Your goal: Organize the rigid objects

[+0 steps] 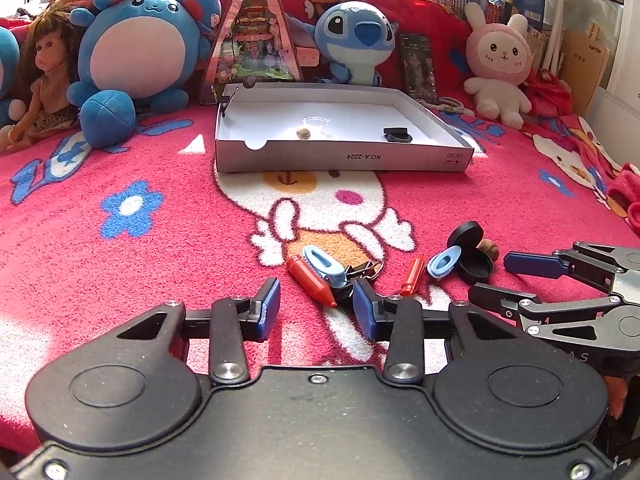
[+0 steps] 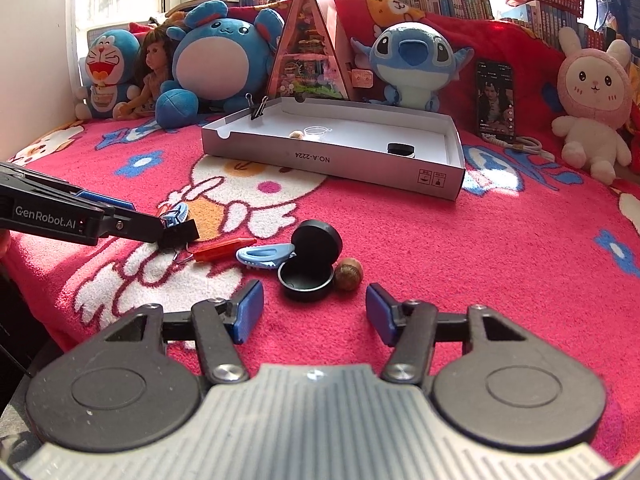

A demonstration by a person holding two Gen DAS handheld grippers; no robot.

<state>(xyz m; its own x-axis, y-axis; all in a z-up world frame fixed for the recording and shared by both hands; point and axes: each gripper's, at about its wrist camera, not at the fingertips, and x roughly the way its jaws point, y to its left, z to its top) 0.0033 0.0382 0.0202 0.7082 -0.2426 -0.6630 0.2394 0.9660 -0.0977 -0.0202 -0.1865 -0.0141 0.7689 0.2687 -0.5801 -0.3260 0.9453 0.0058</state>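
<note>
Two tongs work a scatter of small objects on a red blanket-covered bed

The left tongs [image 1: 316, 306] stand parted around a black binder clip [image 2: 179, 234], pads not pressing; the right tongs [image 2: 315, 310] gape before an open black round case [image 2: 310, 266] (a walnut [image 2: 349, 274] touching it). The white box [image 1: 344, 158] lies well beyond.

Left gripper [image 1: 316, 306] fingers [image 1: 269, 300] straddle a red marker [image 1: 311, 281] and black binder clip [image 1: 352, 276] on a red blanket [image 1: 120, 280], white box [image 1: 340, 156] beyond.
</note>
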